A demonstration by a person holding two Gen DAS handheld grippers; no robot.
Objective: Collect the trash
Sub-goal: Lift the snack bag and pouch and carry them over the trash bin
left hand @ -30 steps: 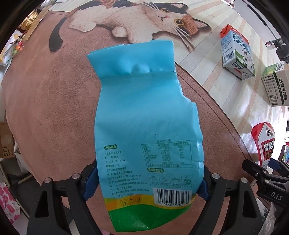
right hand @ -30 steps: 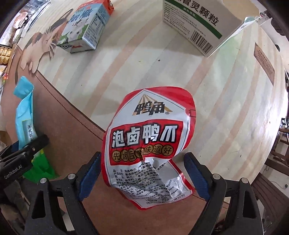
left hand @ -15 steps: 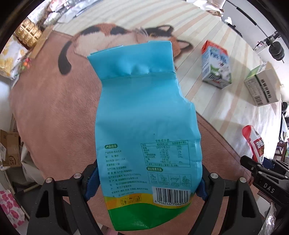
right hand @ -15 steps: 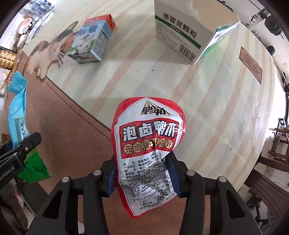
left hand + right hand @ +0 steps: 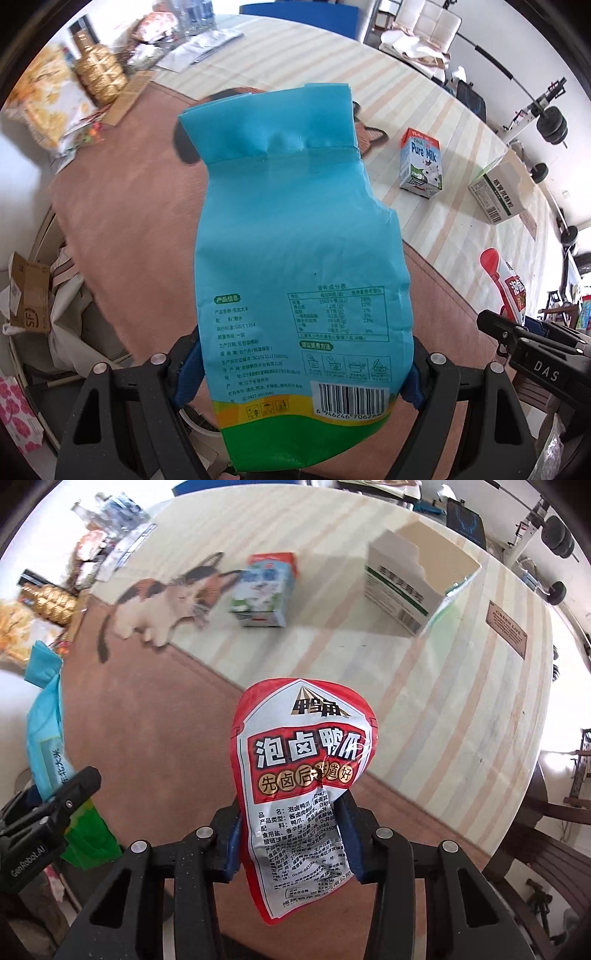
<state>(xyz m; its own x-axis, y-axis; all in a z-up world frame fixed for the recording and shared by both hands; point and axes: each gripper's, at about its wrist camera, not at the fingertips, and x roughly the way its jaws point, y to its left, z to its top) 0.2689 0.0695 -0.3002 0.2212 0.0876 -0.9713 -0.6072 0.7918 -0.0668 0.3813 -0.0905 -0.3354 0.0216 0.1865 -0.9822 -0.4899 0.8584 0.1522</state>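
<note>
Both packets have risen higher above the tabletop (image 5: 461, 686) than a second ago, and the right claw (image 5: 291, 840), then spread wide, is now clamped on the red snack packet (image 5: 303, 771). Held upright between the left claw's (image 5: 299, 373) blue pads, the blue bag (image 5: 295, 251) stands pinched near its lower end. Ahead of both claws sit a milk carton (image 5: 421, 164) and an open white box (image 5: 413, 587).
</note>
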